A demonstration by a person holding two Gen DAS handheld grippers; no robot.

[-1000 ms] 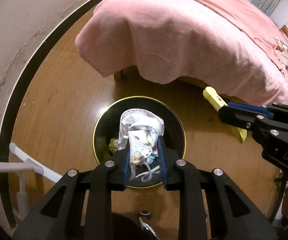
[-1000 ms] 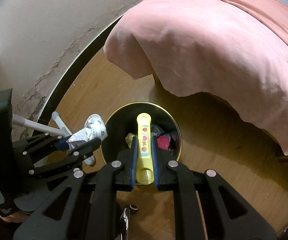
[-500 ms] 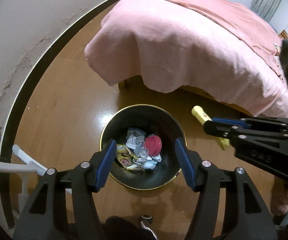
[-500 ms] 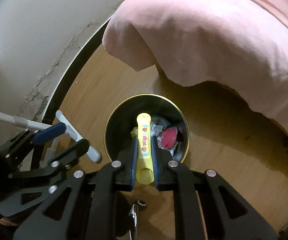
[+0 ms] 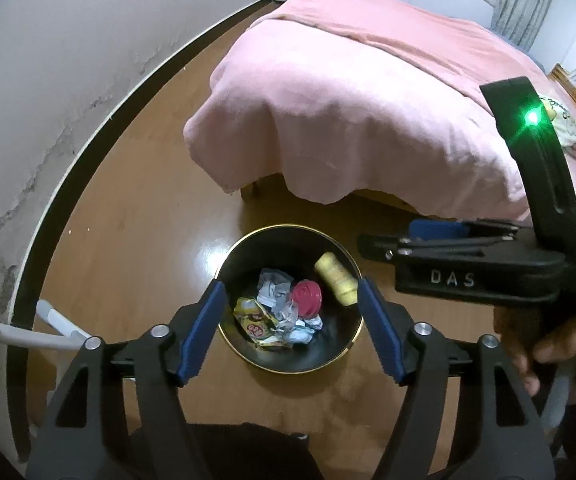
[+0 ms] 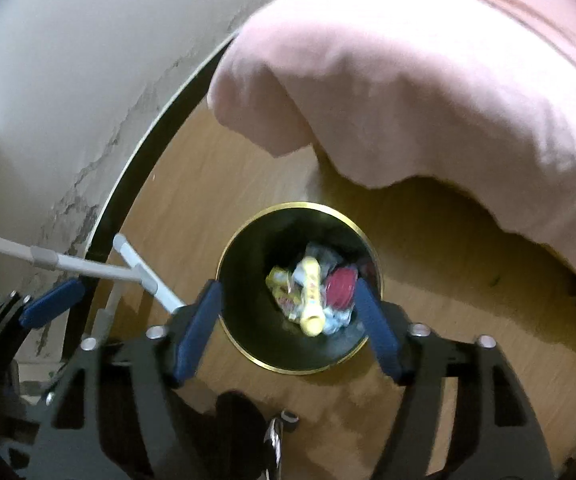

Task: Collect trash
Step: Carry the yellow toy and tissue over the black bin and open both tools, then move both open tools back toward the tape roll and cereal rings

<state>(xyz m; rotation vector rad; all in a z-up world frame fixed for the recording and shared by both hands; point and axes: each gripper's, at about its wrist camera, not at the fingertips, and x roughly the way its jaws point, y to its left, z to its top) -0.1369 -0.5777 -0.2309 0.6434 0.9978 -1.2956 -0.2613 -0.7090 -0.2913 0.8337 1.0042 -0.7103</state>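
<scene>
Left gripper (image 5: 288, 332) spread wide, nothing between the blue pads, hovering above the near rim of the trash bin (image 5: 352, 350). Right gripper (image 6: 288, 330) also spread wide and empty, straddling the bin's near rim in its own view; in the left view it pokes in from the bin's right side. Inside the bin: yellow tube (image 6: 311, 298) lying loose on top of the pile, slanted, next to a red lid (image 5: 307, 295), a crumpled white wrapper (image 5: 273, 288) and a yellow packet (image 5: 253, 320). Tube looks like light, stiff plastic, smooth and a bit slippery; best gripped across the mid-body if it needs picking again. Wrapper is soft, weightless, pinch any fold. Bin itself probably light with a thin gold rim; take it by the rim. Beyond the bin: wood floor (image 5: 135, 240), then the bed with pink blanket (image 5: 368, 120) hanging over its edge; white wall behind. Versus half a second ago: right gripper was pinching the tube over the bin, now released and the tube sits in the bin; left was already spread, wrapper dropped before that.
</scene>
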